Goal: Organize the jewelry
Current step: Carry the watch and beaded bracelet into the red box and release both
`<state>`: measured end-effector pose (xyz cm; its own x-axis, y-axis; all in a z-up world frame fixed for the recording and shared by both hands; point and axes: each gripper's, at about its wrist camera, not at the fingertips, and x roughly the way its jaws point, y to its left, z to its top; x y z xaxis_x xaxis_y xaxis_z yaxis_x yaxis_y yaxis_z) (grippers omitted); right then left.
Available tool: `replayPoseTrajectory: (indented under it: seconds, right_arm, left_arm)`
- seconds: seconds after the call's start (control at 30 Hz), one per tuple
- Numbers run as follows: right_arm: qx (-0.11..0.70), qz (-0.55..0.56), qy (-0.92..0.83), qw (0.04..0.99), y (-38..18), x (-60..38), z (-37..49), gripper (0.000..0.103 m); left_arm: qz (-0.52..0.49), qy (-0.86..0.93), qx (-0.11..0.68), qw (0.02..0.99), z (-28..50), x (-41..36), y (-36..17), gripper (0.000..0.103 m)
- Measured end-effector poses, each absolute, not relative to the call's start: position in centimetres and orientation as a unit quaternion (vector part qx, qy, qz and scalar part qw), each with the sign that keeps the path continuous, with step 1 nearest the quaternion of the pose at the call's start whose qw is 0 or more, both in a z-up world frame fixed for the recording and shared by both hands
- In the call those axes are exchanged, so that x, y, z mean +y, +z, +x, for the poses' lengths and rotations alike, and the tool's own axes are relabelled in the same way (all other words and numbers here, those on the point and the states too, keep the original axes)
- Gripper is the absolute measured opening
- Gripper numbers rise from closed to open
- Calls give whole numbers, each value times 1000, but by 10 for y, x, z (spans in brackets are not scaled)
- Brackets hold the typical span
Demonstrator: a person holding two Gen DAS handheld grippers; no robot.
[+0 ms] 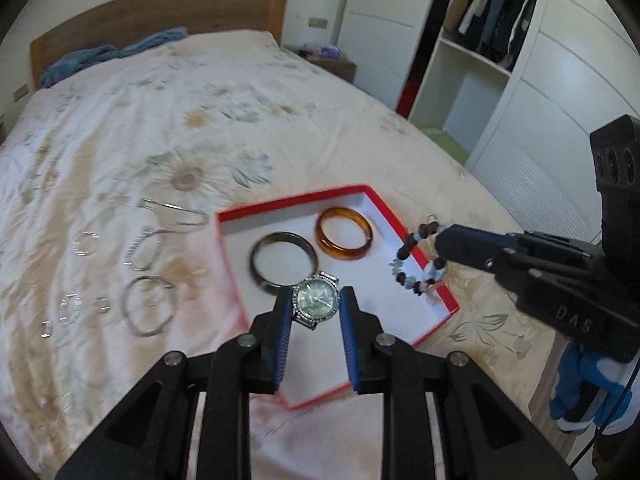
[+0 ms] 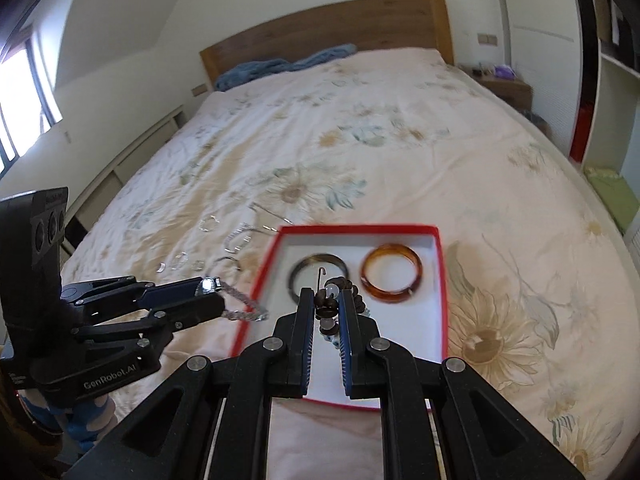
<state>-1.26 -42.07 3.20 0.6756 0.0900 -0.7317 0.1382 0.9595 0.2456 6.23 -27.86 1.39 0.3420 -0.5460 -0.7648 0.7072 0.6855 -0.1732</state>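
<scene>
While the left wrist view looks down over the bed [image 1: 168, 128], the left gripper [image 1: 316, 304] has its blue-padded jaws partly closed on the case of a crystal-rimmed wristwatch [image 1: 316, 299], which hangs over the near part of an open red box [image 1: 296, 210] with a white lining. Two bangles already lie inside that box: a dark horn-coloured bangle [image 1: 283, 259] and, beside it, an amber bangle [image 1: 344, 238]. At the right of this view the right gripper [image 1: 440, 246] reaches in over the box's right wall, pinching a beaded bracelet [image 1: 416, 268] of brown and pale beads that dangles from its tips. Left of the box, well apart from it on the flowered cover, several silver pieces remain: bracelets [image 1: 149, 310], small rings [image 1: 70, 308] and a thin chain [image 1: 176, 216]. In the right wrist view the right gripper [image 2: 326, 304] is nearly shut on the beaded bracelet [image 2: 332, 300], whose beads bunch between the pads above the box floor, in front of the dark bangle [image 2: 318, 272] and left of the amber bangle [image 2: 391, 278]. The left gripper [image 2: 210, 292] comes in from the left with the wristwatch [image 2: 208, 285] clamped and its metal strap trailing toward the red box [image 2: 360, 229]. By my judgement the job is about halfway: two pieces are stowed, two are being carried over the box and not yet set down, and the silver pieces on the bed are still to be collected.
</scene>
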Motion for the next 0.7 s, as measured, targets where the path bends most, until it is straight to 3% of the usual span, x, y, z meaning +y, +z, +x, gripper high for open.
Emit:
replayPoseTrajectory:
  seconds: [0.4,0.7]
  right_arm:
    - [462,171,-26,870,-54,-453,-3,12]
    - [484,169,-37,858,-71,-456,-9,14]
  left_arm:
    - [132,-371,490,778,75,-319,-70,22]
    - [139,-359,499,776,76,-319,-82,22]
